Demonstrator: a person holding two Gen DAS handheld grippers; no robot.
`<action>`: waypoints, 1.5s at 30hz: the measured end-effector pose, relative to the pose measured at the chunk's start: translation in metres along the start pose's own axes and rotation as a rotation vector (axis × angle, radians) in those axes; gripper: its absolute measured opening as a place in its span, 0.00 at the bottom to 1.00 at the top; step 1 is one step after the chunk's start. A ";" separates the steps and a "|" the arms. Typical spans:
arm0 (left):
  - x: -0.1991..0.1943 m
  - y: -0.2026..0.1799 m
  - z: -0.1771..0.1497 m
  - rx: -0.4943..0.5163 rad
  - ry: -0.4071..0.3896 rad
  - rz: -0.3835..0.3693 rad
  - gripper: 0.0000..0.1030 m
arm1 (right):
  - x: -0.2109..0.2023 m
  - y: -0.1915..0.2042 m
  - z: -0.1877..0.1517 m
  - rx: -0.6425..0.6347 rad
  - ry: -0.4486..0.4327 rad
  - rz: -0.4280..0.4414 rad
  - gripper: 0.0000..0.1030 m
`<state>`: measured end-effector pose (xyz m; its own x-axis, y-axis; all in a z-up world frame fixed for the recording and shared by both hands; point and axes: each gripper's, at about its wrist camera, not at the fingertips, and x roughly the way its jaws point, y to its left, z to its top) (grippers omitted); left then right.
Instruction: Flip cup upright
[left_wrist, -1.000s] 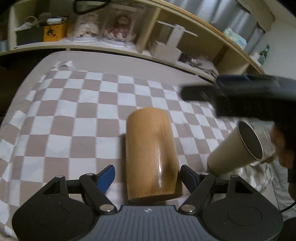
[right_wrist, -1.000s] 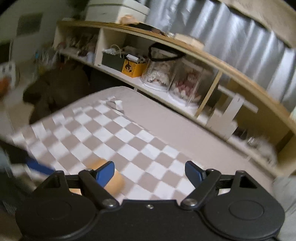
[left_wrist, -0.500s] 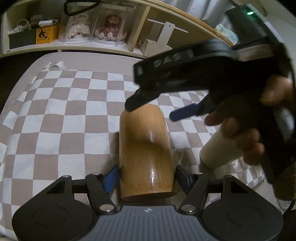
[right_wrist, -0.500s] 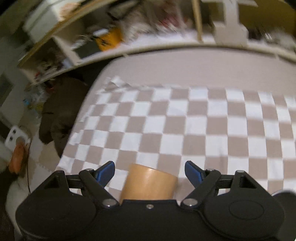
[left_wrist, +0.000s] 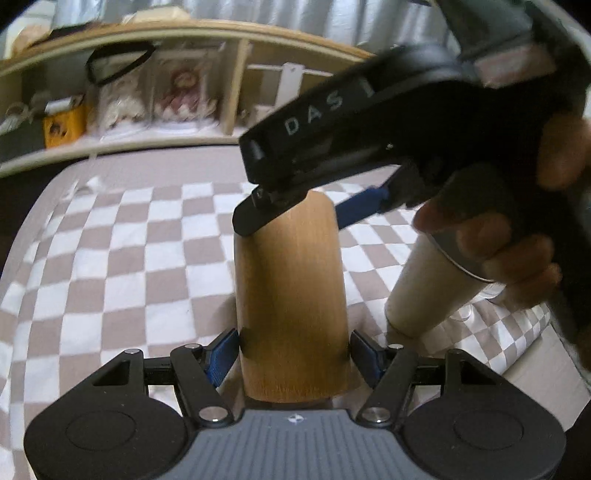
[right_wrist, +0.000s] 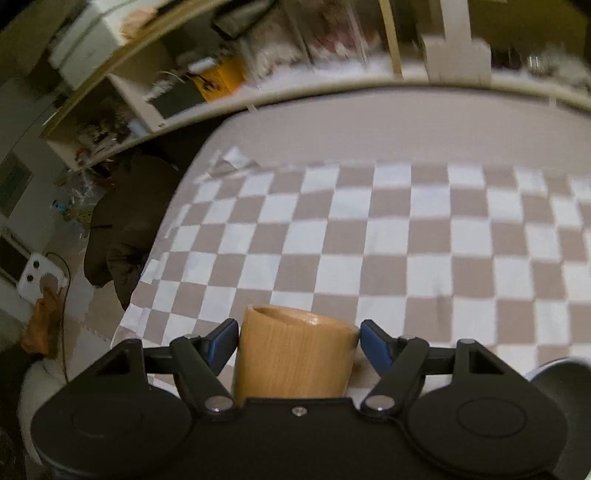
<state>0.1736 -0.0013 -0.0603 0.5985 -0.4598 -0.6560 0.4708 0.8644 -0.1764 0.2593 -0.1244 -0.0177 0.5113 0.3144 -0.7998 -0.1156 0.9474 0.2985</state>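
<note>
A tall wooden cup (left_wrist: 291, 306) lies on its side on the checkered cloth (left_wrist: 110, 266). My left gripper (left_wrist: 293, 350) has its blue pads against the cup's near end, one on each side. My right gripper (right_wrist: 295, 339) straddles the cup's far end (right_wrist: 295, 354) from above; its pads sit beside the cup with small gaps. In the left wrist view the right gripper's body (left_wrist: 388, 140) and the hand holding it hang over the cup's far end.
A beige metal tumbler (left_wrist: 428, 291) lies tilted right of the wooden cup. A wooden shelf (left_wrist: 236, 92) with dolls and boxes runs behind the bed. The cloth's left edge (right_wrist: 147, 266) drops to a cluttered floor.
My left pads have closed onto the wooden cup's near end. My right gripper has come down over the cup's far end, so the cup now sits between its fingers.
</note>
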 end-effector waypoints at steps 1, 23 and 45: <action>0.001 -0.003 0.000 0.008 -0.006 -0.003 0.64 | -0.007 0.000 0.000 -0.022 -0.014 -0.007 0.71; 0.032 -0.040 -0.015 0.168 -0.047 0.029 0.67 | -0.083 0.008 -0.039 -0.286 -0.092 -0.051 0.56; -0.035 -0.043 -0.004 0.125 -0.146 0.090 0.77 | -0.122 -0.025 -0.058 -0.207 -0.252 0.000 0.59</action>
<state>0.1293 -0.0217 -0.0329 0.7249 -0.4147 -0.5500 0.4829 0.8754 -0.0235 0.1502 -0.1826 0.0422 0.7034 0.3137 -0.6378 -0.2725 0.9478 0.1656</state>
